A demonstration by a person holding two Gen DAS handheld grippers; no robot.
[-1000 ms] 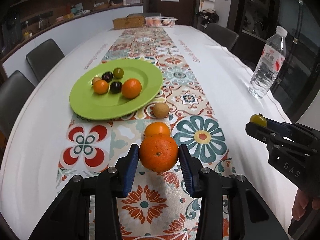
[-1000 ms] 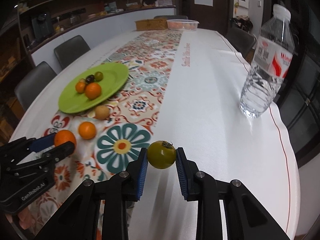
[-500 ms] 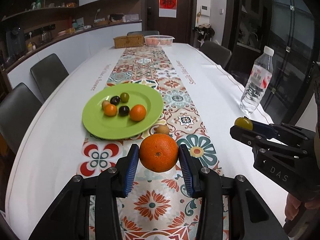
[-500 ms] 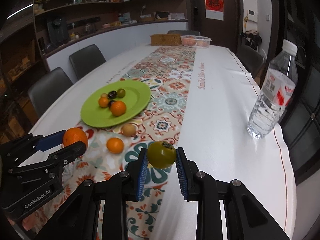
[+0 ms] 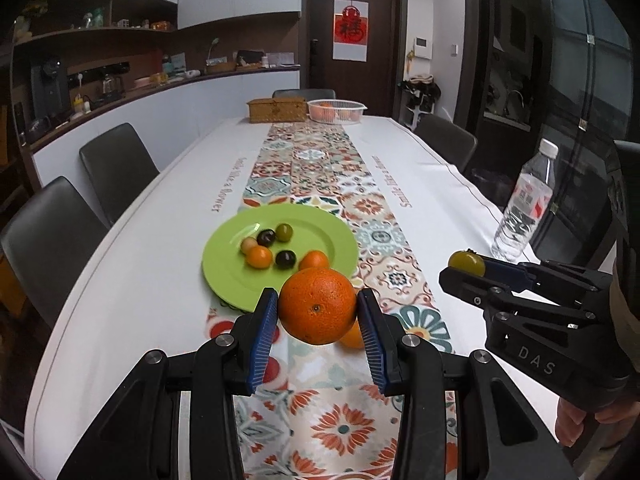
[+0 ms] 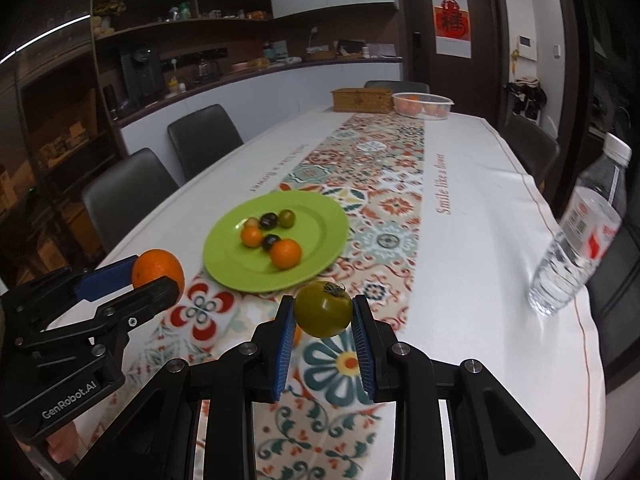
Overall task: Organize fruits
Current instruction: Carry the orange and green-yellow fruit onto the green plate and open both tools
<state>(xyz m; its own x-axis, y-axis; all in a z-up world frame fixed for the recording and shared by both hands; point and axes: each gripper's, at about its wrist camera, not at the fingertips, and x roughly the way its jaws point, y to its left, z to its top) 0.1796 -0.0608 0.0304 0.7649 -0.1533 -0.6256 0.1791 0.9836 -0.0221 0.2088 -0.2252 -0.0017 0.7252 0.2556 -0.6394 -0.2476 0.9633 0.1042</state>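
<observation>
My left gripper (image 5: 317,312) is shut on a large orange (image 5: 316,306) and holds it in the air in front of the green plate (image 5: 236,280). My right gripper (image 6: 323,316) is shut on a green tomato (image 6: 323,314), also lifted above the patterned runner. The plate (image 6: 320,236) holds several small fruits: oranges, dark plums and a green one. A small orange (image 5: 354,336) lies on the runner, mostly hidden behind the held orange. Each gripper shows in the other's view: the right one (image 5: 466,266) at right, the left one (image 6: 156,276) at left.
A water bottle (image 5: 524,208) stands at the table's right edge; it also shows in the right wrist view (image 6: 580,236). A wicker box (image 5: 276,109) and a white basket of oranges (image 5: 336,111) sit at the far end. Dark chairs (image 5: 116,168) line the sides.
Both grippers have risen higher above the table with their fruit still held. The plate and loose fruit now look lower and farther away.
</observation>
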